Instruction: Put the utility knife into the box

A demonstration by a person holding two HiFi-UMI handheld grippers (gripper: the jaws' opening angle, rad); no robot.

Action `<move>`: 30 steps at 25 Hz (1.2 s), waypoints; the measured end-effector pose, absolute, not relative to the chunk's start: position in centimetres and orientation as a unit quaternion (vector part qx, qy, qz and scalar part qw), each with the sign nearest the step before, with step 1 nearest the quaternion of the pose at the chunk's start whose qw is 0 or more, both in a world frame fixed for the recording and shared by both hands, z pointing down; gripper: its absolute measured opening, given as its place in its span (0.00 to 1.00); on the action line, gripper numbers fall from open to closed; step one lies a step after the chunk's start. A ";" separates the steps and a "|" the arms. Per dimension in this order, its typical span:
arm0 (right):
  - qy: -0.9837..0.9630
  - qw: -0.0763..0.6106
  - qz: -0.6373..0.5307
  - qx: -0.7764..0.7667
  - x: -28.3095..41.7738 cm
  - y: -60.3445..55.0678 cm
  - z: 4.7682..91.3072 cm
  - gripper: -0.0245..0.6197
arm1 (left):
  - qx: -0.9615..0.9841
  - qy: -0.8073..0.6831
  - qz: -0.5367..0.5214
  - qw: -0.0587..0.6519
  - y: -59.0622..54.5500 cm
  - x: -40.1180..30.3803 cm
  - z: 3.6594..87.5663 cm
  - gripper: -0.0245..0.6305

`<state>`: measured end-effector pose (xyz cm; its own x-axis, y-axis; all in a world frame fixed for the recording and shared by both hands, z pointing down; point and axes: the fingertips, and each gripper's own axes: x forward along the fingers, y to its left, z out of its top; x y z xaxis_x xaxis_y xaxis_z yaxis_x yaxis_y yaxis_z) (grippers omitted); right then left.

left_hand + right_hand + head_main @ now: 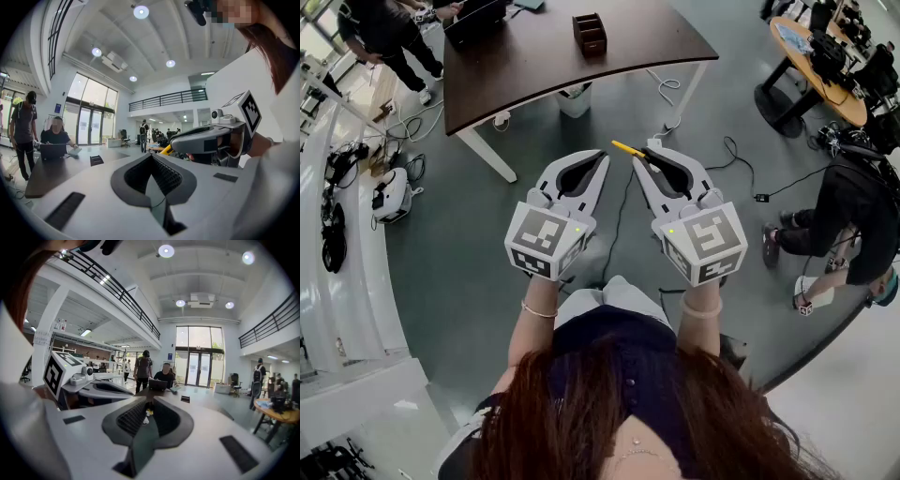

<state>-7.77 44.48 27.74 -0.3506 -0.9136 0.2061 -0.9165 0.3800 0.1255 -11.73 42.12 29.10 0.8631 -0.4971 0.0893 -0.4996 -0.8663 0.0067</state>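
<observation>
Both grippers are held up in front of me, well short of the dark table [534, 66]. My right gripper [645, 152] is shut on the yellow utility knife [627, 148], which sticks out leftward past its tips. In the right gripper view only a bit of the knife [149, 409] shows between the pads. My left gripper [602, 156] is shut with nothing in it, just left of the knife. The small dark box [590, 34] stands open-topped on the far side of the table; the box [185, 399] also shows in the right gripper view.
A person sits at a laptop [158, 385] at the table's far end, and another person [143, 369] stands beside. Cables [741, 159] run over the grey floor. A round wooden table [811, 66] with gear is at right, with a crouching person [853, 225] near it.
</observation>
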 end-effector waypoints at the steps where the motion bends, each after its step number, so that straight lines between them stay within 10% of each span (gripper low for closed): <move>1: -0.822 0.121 0.007 0.556 -7.8 44.3 27.7 0.12 | 0.965 -0.257 0.042 0.015 42.0 -11.7 29.1 0.03; 30: -0.844 0.111 0.011 0.525 -2.6 38.8 28.1 0.12 | 0.957 -0.285 0.039 0.033 36.8 -7.6 30.3 0.03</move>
<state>-2.64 38.80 28.15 -0.4238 -0.8837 0.1986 -0.8888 0.4480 0.0967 -7.55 36.80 30.34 0.8347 -0.5427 0.0938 -0.5479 -0.8356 0.0409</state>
